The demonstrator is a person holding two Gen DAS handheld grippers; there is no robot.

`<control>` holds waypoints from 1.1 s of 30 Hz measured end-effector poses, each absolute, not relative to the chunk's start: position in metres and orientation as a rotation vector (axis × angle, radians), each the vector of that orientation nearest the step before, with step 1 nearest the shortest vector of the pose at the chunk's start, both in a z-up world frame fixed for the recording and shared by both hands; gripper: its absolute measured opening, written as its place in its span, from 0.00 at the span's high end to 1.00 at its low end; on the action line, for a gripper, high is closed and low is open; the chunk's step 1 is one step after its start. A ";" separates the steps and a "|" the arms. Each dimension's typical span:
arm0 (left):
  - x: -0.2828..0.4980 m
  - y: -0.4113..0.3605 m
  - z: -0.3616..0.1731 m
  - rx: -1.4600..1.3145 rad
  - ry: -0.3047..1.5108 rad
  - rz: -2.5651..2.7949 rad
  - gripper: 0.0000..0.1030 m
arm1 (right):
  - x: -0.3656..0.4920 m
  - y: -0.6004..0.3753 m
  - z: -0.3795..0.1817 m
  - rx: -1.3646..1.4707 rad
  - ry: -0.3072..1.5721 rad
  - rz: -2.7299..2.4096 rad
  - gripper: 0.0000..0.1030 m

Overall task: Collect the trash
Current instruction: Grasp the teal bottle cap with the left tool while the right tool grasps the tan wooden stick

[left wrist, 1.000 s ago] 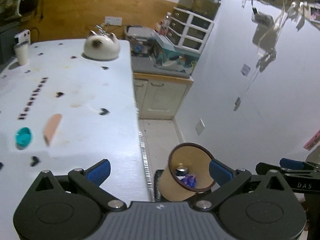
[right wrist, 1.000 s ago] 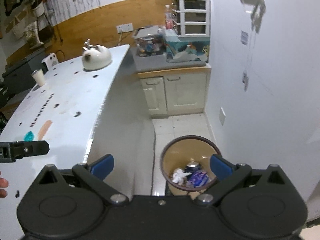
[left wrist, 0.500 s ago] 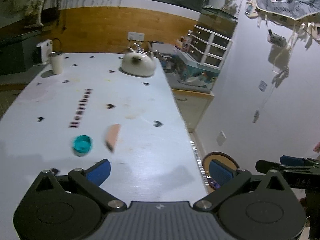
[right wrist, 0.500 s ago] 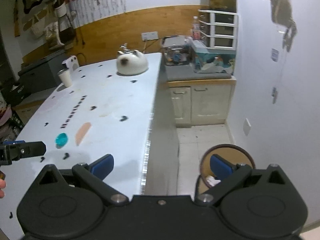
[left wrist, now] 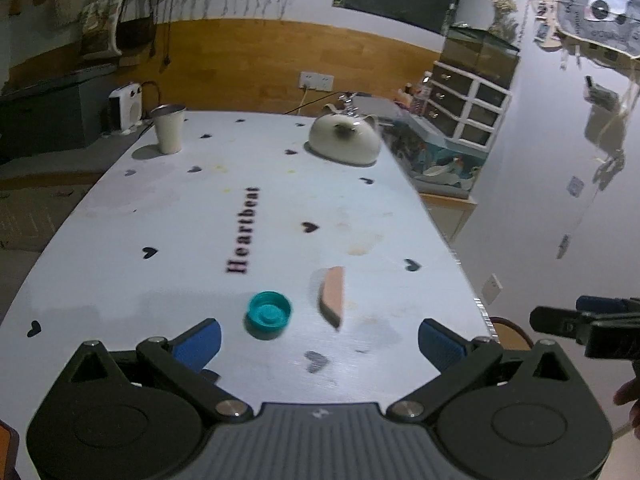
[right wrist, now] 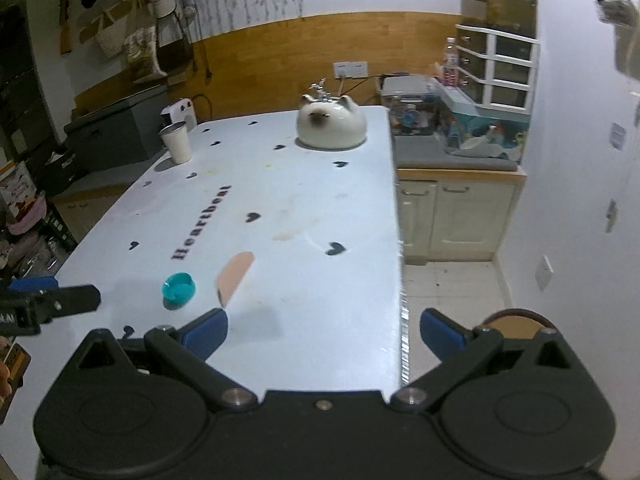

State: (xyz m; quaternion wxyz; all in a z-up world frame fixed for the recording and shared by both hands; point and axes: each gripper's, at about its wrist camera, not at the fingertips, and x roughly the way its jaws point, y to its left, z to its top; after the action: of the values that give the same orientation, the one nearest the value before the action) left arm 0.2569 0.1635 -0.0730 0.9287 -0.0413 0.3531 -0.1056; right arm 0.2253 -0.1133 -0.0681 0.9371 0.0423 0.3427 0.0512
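Both tools are held above the near end of the white desk, each empty. The left tool has its blue-padded fingers spread wide, and its opening frames the two remaining loose items: a teal bottle cap lying open side up, and just beside it to the right, apart from it, a pink wedge-shaped piece, material not determinable. Both lie near the front edge, within short reach of the left tool, which appears lined up to take one of them, most likely the cap. The right tool is likewise spread and sits nearer the desk's right edge, with the brown-rimmed bin on the floor showing partly behind its right finger; that position suits dropping items over the edge. Judged not to be trash: a paper cup and a white cat-shaped dish, both standing at the far end, well apart from the work area. Risk noted: the cap is low and round and may slide when pinched.
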 end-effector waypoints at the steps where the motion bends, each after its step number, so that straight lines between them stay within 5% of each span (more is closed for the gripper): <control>1: 0.262 0.167 -0.076 -0.092 0.728 -0.213 0.00 | 0.233 -0.108 -0.070 0.087 0.701 0.110 0.00; 6: 0.286 0.182 -0.093 -0.114 0.750 -0.218 0.00 | 0.275 -0.075 -0.087 0.042 0.712 0.143 0.01; 10: 0.302 0.191 -0.105 -0.136 0.758 -0.229 0.00 | 0.308 -0.046 -0.107 -0.015 0.726 0.185 0.16; 28: 0.356 0.200 -0.156 -0.133 0.807 -0.248 0.00 | 0.387 0.017 -0.192 -0.196 0.857 0.252 0.31; 33: 0.372 0.187 -0.173 -0.041 0.815 -0.250 0.27 | 0.393 0.000 -0.195 -0.166 0.856 0.208 0.32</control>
State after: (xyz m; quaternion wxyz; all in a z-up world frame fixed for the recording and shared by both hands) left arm 0.3718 0.1869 -0.1733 0.9102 -0.0198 0.3954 -0.1215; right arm 0.3933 -0.0002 -0.1950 0.9013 -0.0801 0.4136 0.1008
